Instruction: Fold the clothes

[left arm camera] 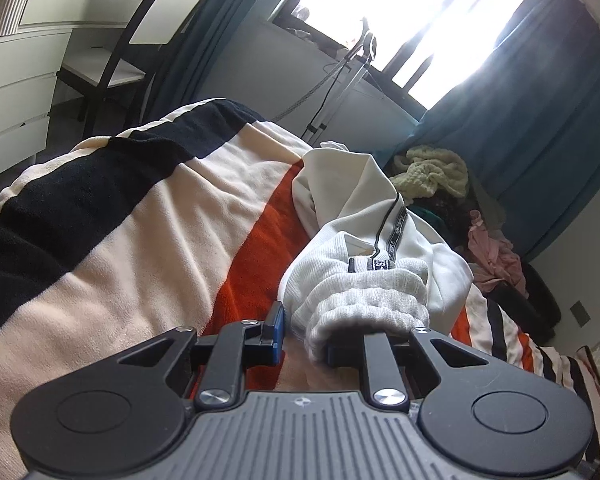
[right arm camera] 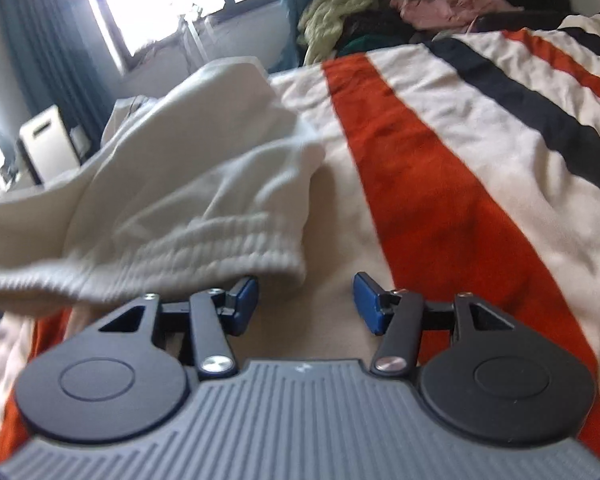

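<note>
left gripper [left arm camera: 304, 334] pinches white garment [left arm camera: 364, 292]; right gripper [right arm camera: 306, 304] empty.

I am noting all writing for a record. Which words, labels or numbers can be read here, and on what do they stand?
Black tape on the white garment: pale lettering, too small to read.
Tape's end tab: a mark, not legible.
Nothing else readable.

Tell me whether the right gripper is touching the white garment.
Cannot tell. In the right wrist view the right gripper has open jaws; the white garment hem overlaps its left pad, but blur hides any contact.
</note>
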{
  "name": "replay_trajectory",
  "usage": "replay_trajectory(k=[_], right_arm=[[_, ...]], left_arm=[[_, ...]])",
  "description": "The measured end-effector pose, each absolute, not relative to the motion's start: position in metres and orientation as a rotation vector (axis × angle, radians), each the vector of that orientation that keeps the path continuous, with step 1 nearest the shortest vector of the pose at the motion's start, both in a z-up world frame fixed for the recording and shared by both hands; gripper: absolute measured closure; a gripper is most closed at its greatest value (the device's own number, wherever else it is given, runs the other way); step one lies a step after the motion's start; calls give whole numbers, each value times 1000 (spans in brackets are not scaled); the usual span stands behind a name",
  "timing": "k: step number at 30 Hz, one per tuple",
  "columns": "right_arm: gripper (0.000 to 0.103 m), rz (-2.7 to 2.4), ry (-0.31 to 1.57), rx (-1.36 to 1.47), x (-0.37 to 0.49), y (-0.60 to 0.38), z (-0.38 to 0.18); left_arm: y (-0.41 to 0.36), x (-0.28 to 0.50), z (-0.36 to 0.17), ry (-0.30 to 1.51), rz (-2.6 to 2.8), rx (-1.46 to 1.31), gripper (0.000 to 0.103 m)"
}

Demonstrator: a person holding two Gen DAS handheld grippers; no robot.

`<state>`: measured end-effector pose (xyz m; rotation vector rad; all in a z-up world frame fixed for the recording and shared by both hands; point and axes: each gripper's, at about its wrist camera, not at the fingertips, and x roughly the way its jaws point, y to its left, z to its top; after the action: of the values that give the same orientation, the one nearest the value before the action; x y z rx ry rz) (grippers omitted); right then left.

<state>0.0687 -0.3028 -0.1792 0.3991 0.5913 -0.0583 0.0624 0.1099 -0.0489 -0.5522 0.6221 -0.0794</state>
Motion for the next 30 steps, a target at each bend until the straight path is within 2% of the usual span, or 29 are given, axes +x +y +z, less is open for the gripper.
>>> replay_trajectory(k=[4, 5, 7, 12, 17, 21, 26, 30], right_arm=[[48, -45, 545, 436, 89, -309, -187], [52, -33, 534, 429, 92, -309, -185], [87, -9, 505, 398, 93, -307, -176], [92, -21, 325, 275, 62, -299, -128], [92, -28, 173, 139, 3, -293, -77], [92, -30, 243, 49, -27, -290, -74], [92, -21, 517, 102, -17, -293, -102], [90, -31, 555, 93, -20, -291, -104]], left_arm=[[109, 64, -50, 623, -69, -555, 83], [109, 65, -50, 623, -66, -557, 83], [109, 65, -52, 623, -62, -564, 83], [105, 61, -57, 640, -77, -568, 83], [105, 52, -67, 705, -125, -608, 83], [107, 42, -78, 781, -166, -631, 83], [98, 20, -86, 861, -199, -545, 84], [98, -7, -78, 840, -201, -491, 81]])
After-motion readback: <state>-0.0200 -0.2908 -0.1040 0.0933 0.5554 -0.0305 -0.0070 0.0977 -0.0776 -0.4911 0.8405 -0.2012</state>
